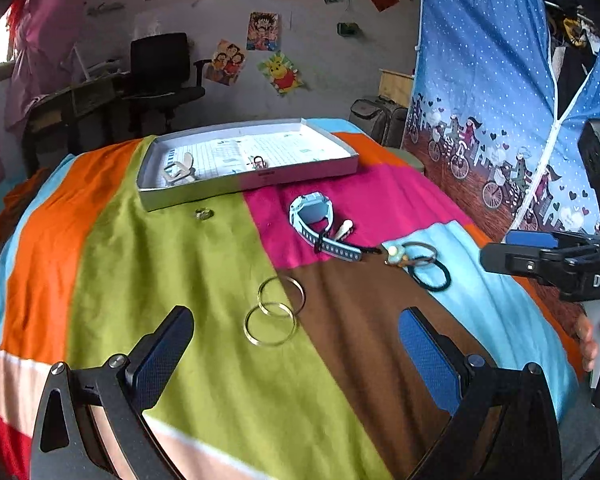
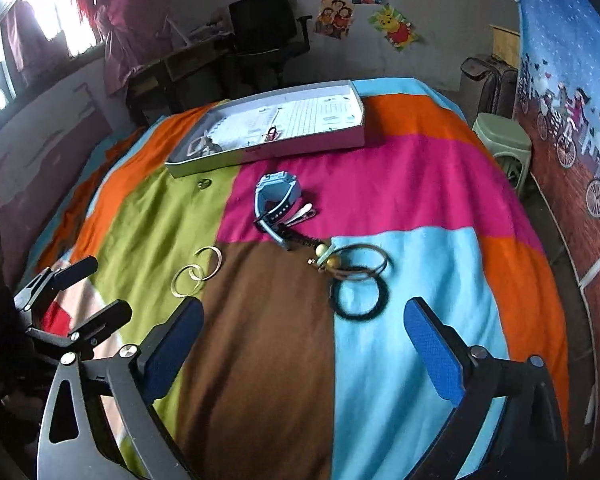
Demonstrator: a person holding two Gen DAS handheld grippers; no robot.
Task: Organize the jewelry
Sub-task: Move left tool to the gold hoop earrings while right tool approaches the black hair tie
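Left wrist view: left gripper is spread wide and empty, hovering over two gold bangles on the bed. Probably best to pinch one rim, then carry it to the tray. Right gripper is also wide open and empty.

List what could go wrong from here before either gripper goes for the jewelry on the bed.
1. The two gold bangles overlap; the open left gripper may pinch one and drag the other.
2. The black hair tie touches the ring of the bead keychain, so the open right gripper could snag both.
3. The small ring beside the tray could sink into the soft blanket.
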